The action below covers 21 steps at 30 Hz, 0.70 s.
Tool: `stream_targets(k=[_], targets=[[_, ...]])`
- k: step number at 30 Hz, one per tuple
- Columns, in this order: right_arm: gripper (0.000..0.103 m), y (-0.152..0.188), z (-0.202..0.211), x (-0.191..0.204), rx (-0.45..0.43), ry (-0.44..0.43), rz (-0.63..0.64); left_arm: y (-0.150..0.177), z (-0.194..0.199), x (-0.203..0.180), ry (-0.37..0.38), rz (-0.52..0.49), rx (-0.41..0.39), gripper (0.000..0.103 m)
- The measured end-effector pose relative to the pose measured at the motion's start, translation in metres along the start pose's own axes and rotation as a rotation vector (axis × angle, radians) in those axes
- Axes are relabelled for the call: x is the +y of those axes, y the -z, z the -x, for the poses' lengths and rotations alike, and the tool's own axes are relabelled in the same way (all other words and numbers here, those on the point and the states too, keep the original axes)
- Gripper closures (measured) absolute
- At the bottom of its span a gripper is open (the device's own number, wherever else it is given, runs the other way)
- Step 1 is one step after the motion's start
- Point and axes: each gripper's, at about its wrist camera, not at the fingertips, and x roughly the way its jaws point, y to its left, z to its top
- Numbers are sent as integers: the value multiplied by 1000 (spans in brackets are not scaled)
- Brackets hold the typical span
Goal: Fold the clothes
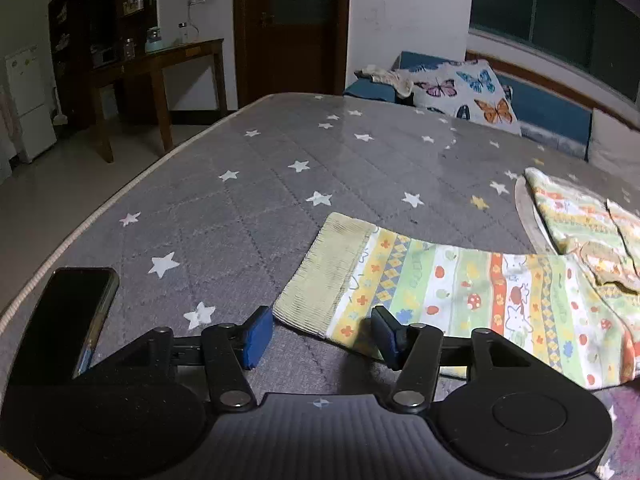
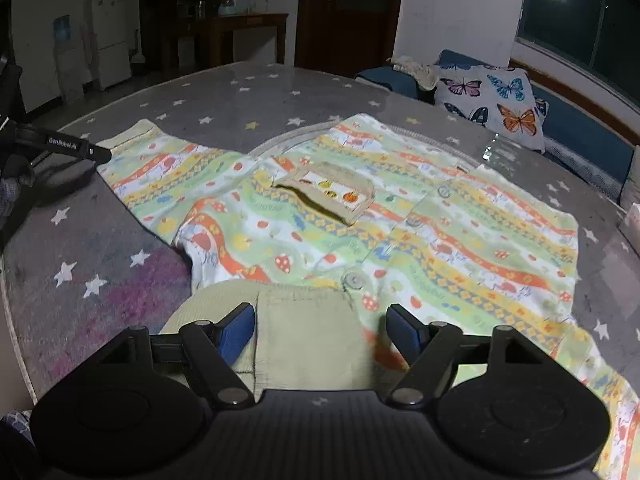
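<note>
Grey star-print mattress (image 1: 280, 184) is observed carrying a patterned child's shirt (image 2: 440, 232), spread flat. Left gripper (image 1: 322, 338) is held with jaws apart at the sleeve cuff (image 1: 320, 272); right gripper (image 2: 320, 336) is likewise spread over the ribbed collar (image 2: 304, 320), nothing clamped.

The garment (image 2: 420, 216) is striped in pale green, orange, yellow and white, dotted with mushrooms and flowers; its cuff (image 1: 324, 276) is ribbed beige. The mattress (image 1: 280, 168) is quilted grey with white stars. The pillow (image 1: 468, 94) shows colourful butterflies on white. Both grippers carry blue pads (image 1: 256, 338) on black arms.
</note>
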Motion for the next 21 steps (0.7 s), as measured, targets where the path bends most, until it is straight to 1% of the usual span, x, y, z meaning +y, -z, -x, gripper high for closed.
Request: stream_targets(k=[2,3,4,5,6,7,10,15,18,21], targets=[[29,2,-1,0,5,-1,0,0,-1,0,3,0,-6,46],[28,2,-1,0,5,-3,-3,-1,-2,0,8,-8,-12,53],[28,2,-1,0,5,-5,-7,-2,-3,-1,14,-16,-18,69],[28,2,-2,-1,5,-6,-11,-4,-5,-1,21,-17,-22,77],[28,3,-2,-1,6,-8,-15,-7,-7,-1,25,-12,-23,91],[28,3,-2,-1,6,-8,-16,-10,-9,0,28,-6,-24,93],[28,2,0,0,1,-1,-13,-20,-12,0,39,6,-35,94],[28,-3,4,-5,-35,-4,-50,-45,6,-13,59,-25,-123,94],[28,-5,0,-5,-33,-15,-55,-60,17,-20,70,-43,-175,94],[28,-13,-3,-3,-52,-27,-57,-72,29,-33,95,-73,-212,94]])
